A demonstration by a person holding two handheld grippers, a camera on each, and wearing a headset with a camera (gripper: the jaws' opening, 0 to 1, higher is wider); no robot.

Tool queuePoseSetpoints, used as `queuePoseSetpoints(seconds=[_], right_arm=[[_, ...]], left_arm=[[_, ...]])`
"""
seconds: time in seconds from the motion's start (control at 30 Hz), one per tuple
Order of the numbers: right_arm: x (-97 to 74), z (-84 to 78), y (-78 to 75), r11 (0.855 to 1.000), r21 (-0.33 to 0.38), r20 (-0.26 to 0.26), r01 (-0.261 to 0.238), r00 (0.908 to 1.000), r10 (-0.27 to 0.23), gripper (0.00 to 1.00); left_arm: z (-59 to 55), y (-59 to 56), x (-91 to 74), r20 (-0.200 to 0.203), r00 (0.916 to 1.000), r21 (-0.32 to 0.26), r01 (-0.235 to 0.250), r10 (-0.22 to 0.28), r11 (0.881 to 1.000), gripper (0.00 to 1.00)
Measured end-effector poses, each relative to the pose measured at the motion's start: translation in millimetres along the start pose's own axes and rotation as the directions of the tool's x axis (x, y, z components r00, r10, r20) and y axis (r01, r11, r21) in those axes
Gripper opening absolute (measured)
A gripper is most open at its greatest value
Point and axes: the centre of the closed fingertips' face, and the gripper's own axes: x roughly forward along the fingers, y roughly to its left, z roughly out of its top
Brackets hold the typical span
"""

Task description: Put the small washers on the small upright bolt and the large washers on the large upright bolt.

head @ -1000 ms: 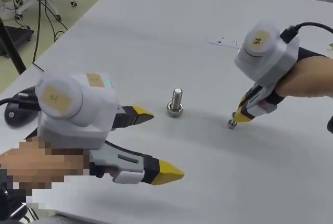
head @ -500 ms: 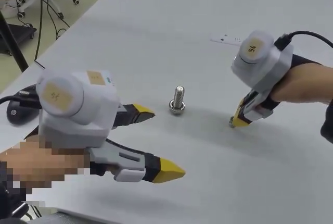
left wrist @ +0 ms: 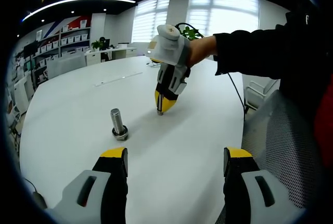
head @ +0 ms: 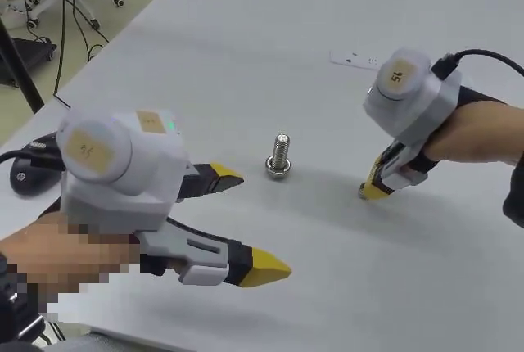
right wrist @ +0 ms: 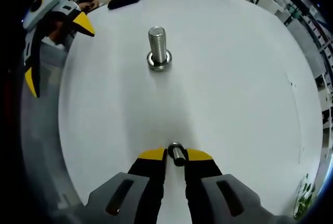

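The large upright bolt (head: 279,156) (left wrist: 118,124) (right wrist: 157,46) stands mid-table with a washer ring around its base. To its right, the small bolt (right wrist: 177,154) stands between the tips of my right gripper (head: 372,191) (left wrist: 162,108) (right wrist: 177,156), whose jaws are shut close around it, pointing down at the table. My left gripper (head: 247,223) (left wrist: 176,156) (right wrist: 57,52) hovers at the near left with its jaws wide open and nothing between them, aimed toward the large bolt.
The white table (head: 246,41) stretches far behind. A dark computer mouse (head: 20,176) (right wrist: 124,0) lies at its left edge, and a flat white strip (head: 354,60) lies at the back. A mesh chair (left wrist: 270,130) stands beside the table.
My right gripper has come down a little, so its tips now cover the small bolt that stood just below them. The left gripper and large bolt have stayed put.
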Motion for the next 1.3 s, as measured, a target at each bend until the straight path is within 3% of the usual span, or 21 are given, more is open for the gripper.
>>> queuePoseSetpoints(seconds=[0.47,0.8,1.1,1.3], right_arm=[[-1.4,-0.5,0.7,1.0,0.017,0.027,0.007,0.9996,-0.008,0.2],[-3.1,0.2,-2.0,0.999,0.037,0.085,0.033,0.9957,-0.036,0.39],[-7.8,3.9,-1.3,0.997,0.056,0.161,0.043,0.9856,-0.052,0.54],[-10.2,7.0,-0.6,0.996,0.066,0.216,0.057,0.9739,-0.07,0.66]], left_arm=[[-0.1,0.2,1.6,-0.003,1.0,0.003,0.005,-0.005,1.0,0.75],[-0.2,-0.2,2.0,-0.004,1.0,0.004,0.007,-0.007,1.0,0.75],[0.1,-1.6,2.8,-0.006,0.9999,0.006,0.01,-0.01,1.0,0.75],[-0.3,-2.0,3.0,-0.007,0.9999,0.005,0.013,-0.013,1.0,0.75]])
